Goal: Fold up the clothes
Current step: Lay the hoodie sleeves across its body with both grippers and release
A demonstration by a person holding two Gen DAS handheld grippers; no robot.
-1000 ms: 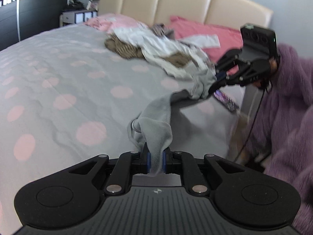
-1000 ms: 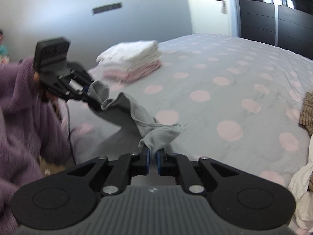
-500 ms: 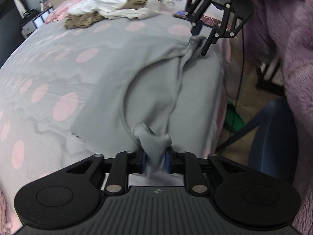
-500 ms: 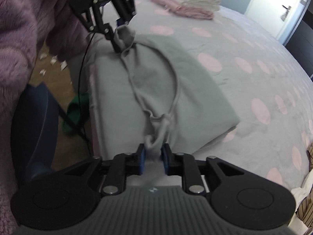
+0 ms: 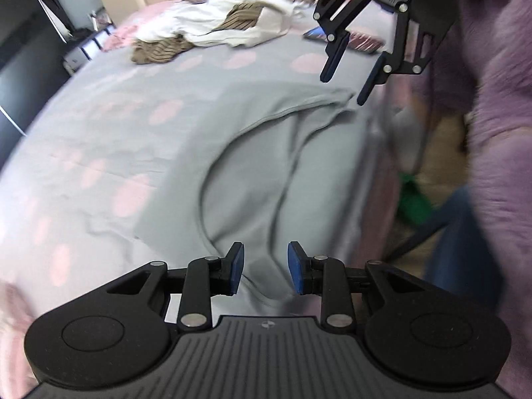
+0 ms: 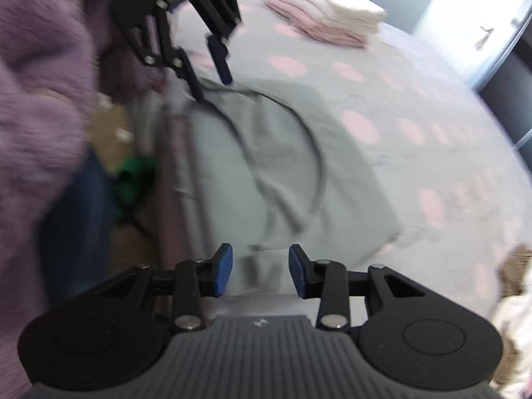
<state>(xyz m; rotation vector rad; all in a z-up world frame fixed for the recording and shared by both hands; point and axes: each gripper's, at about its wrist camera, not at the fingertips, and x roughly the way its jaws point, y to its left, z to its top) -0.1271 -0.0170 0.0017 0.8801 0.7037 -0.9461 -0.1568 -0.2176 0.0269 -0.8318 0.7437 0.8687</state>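
**Grey garment let go at the bed's edge**

The grey garment (image 5: 252, 166) lies spread flat on the polka-dot bed (image 5: 99, 126), near its edge. Both jaws have just been opening: the left hand-held gripper (image 5: 266, 267) and right hand-held gripper (image 6: 260, 271) stand parted over its corners, pads clear of the cloth. Folded laundry (image 6: 329, 23) sits farther off.

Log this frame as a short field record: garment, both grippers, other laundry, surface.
garment: grey top spread flat at the bed's edge
left gripper: open, jaws just opened, pads clear of the cloth
right gripper: open, jaws just opened, nothing gripped
folded stack: white and pink, far side of bed
unfolded pile: white and striped brown clothes near headboard
surface: grey bedspread with pink dots
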